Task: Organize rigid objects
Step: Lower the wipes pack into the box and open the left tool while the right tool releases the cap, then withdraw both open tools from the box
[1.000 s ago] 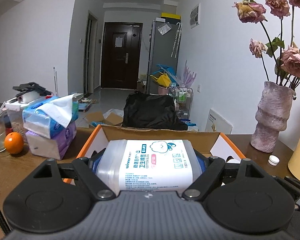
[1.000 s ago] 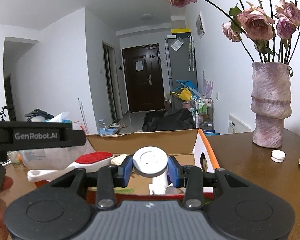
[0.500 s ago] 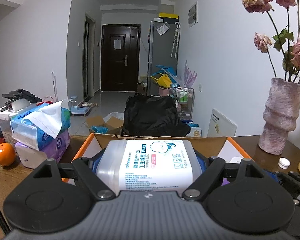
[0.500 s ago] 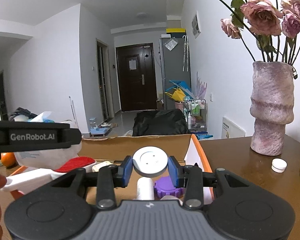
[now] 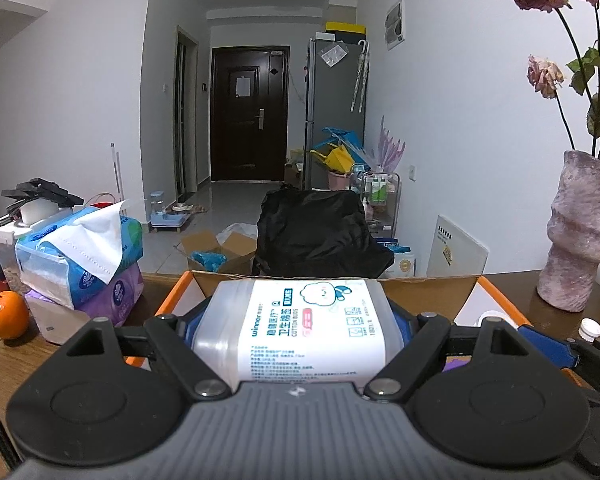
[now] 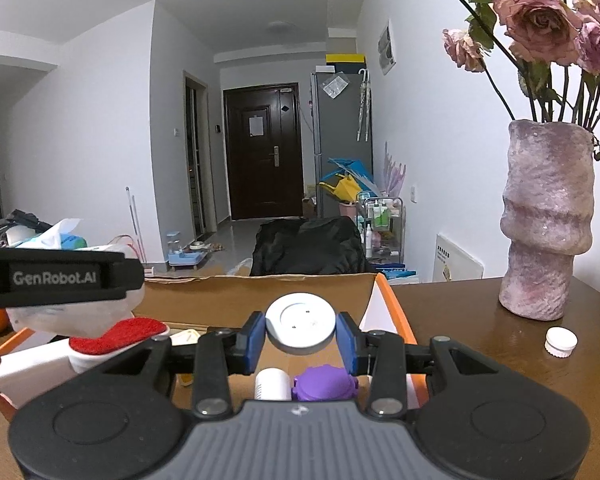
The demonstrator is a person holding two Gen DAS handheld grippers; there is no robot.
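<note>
Presently, items listed by size:

Surface (image 6: 480, 312): dark wood; carries the box, with a vase (image 6: 548, 216) at its far right edge.

Cardboard box (image 5: 424, 292): orange-rimmed, open-topped, directly ahead of and below both tongs. The coming move turns on this: each held item hangs over the box mouth, so placing looks like a short lowering.

Cotton-bud tub (image 5: 300, 328): clamped wide in the left tongs (image 5: 300, 334), long axis running away from the camera, over the box's left half.

Lint brush (image 6: 112, 336): red pad, white handle, at the box's left side.

White round cap (image 6: 300, 324): pinched narrowly by the right tongs (image 6: 300, 338), above the box's right side.

Purple lid (image 6: 324, 380) and white tube (image 6: 274, 382): inside the box, below the cap; clear only in the right wrist view. The left view hides the box interior behind the tub.
</note>
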